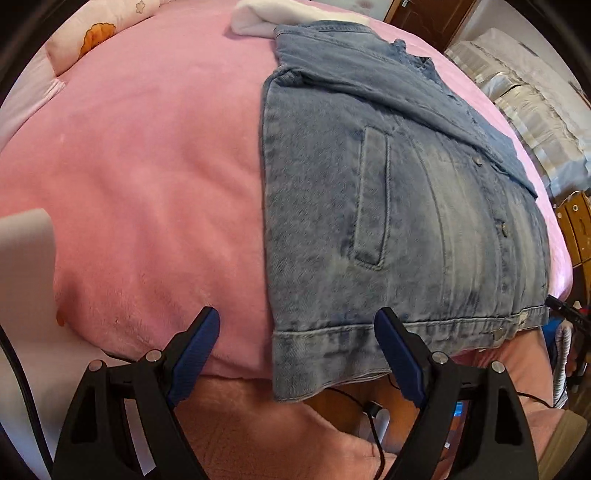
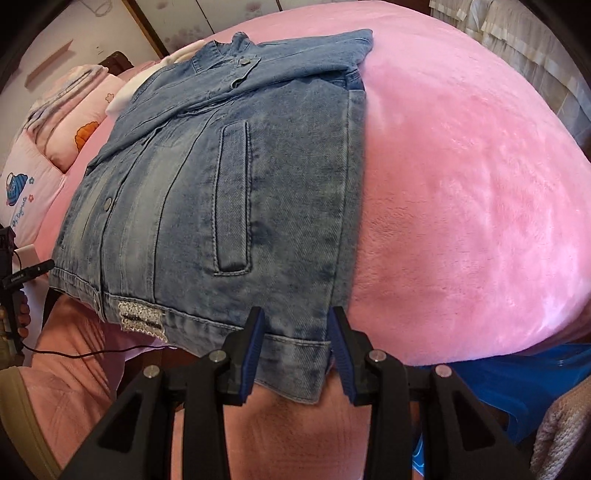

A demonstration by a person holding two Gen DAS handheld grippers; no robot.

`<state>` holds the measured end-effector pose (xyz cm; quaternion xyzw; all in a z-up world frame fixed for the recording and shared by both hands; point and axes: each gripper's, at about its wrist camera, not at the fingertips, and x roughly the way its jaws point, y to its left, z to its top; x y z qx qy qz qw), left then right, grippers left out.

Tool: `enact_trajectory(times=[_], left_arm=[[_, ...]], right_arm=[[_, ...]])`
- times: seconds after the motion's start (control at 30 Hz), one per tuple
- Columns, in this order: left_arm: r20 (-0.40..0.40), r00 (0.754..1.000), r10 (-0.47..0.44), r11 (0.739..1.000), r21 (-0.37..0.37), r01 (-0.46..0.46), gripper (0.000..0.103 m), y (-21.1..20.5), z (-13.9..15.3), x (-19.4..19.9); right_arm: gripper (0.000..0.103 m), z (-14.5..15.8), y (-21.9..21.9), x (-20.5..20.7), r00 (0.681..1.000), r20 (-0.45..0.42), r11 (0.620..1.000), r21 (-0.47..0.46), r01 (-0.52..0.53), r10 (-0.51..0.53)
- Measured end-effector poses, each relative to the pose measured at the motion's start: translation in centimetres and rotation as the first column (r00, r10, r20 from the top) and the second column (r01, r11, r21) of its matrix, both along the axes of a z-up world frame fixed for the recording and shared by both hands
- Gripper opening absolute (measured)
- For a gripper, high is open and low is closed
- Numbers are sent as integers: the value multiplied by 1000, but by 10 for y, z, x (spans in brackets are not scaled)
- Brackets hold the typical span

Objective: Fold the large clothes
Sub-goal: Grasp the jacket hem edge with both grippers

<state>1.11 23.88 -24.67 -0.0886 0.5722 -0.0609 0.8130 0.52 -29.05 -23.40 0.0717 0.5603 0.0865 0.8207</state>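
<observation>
- Denim jacket (image 1: pixel 406 221) on the pink bed (image 1: pixel 147 166): sleeves already folded in; bottom-to-collar fold left.
- Left gripper (image 1: pixel 297 326) wide apart, empty; right gripper (image 2: pixel 297 325) half-apart astride the hem corner, not clamped.

Folded denim jacket (image 1: pixel 399 206) on pink blanket (image 1: pixel 147 177) at centre right of the frame, its hem hanging over the bed edge, left gripper (image 1: pixel 297 354) wide open at bottom, corner of hem between its blue pads, white cloth (image 1: pixel 266 14) at top

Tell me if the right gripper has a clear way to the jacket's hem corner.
Probably yes: the right gripper is open, its fingers either side of the denim jacket hem corner overhanging the pink blanket, with nothing in between.
</observation>
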Motion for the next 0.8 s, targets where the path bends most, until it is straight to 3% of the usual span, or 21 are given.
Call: enact_trajectory(times=[0.3,0.5,0.8], left_arm=[[-51,998,-20,998,-59,17,85,9,-17,8],[-59,997,-41,996,-83,36,85,8,-21,13],[-83,994,-72,992,-106,64,84,7,-23,15]], right_arm=[[37,-8,-22,-3,998,-62,996,83,26,-21],[48,-17,-27,-2,995,-96,990,135,47,-34],[51,-26,-35,-1,993,-111,963,260,69,-41]])
